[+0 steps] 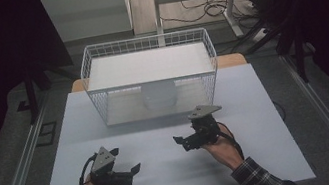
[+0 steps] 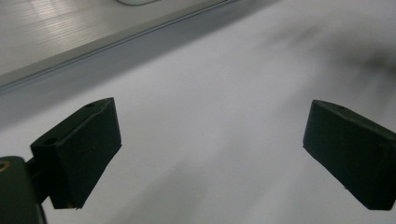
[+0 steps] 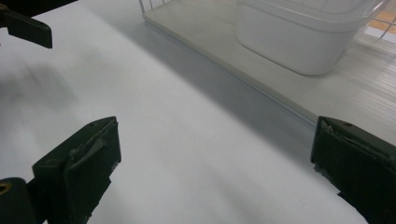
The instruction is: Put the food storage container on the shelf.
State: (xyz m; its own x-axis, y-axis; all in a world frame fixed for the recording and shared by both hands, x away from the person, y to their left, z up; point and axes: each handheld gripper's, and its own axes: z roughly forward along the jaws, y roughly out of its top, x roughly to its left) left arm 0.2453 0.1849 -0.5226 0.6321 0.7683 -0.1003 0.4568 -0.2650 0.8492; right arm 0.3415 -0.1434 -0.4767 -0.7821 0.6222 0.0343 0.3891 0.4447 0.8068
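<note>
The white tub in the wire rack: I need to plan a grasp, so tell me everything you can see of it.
The white tub looks like translucent white plastic, with rounded corners and a protruding band around its upper part. It stands upright on the lower shelf of the white wire rack, under the rack's upper shelf, roughly mid-width and near the open front. Whether it holds anything cannot be told. Nothing grips it; the right hand-held gripper is open, short of the rack.

White wire basket (image 1: 93,71); white tub (image 3: 299,42); pale grey-white table (image 1: 176,171); black grippers; plaid dark sleeve (image 1: 257,175).
</note>
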